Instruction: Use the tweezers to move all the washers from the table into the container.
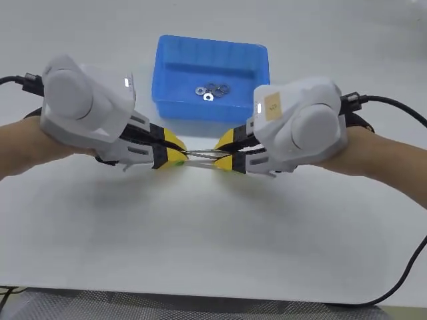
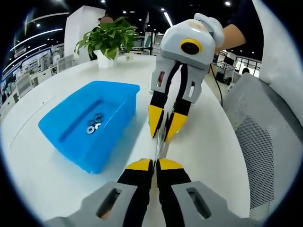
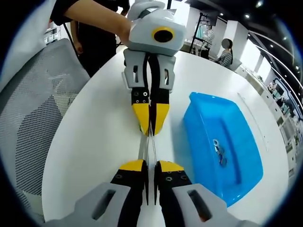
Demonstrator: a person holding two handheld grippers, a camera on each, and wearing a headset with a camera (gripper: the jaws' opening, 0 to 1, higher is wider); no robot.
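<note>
The left gripper (image 1: 177,152) has its yellow-tipped jaws pressed together on one end of the tweezers (image 1: 200,156). In the left gripper view the thin metal runs straight out from between the closed tips. The right gripper (image 1: 224,152) faces it tip to tip and takes the other end. Its jaws are drawn in to a narrow slit where the two metal legs lie. How firmly it clamps is hard to judge, since the legs are so thin there.

The tweezers span the short gap between the two grippers, over the white table (image 1: 200,233). Both forearms come in roughly level from opposite sides, and the hands are mostly hidden behind the white housings. The grippers point inward at each other along one line. A black cable (image 1: 400,113) trails from the right gripper toward the table's edge.

Just beyond the meeting tips sits the blue container (image 1: 200,110). The washers (image 1: 212,90) lie in a small cluster on its floor, near the middle. A grey mesh chair (image 2: 265,156) stands beside the table, and a potted plant (image 2: 106,40) is at the table's far end.
</note>
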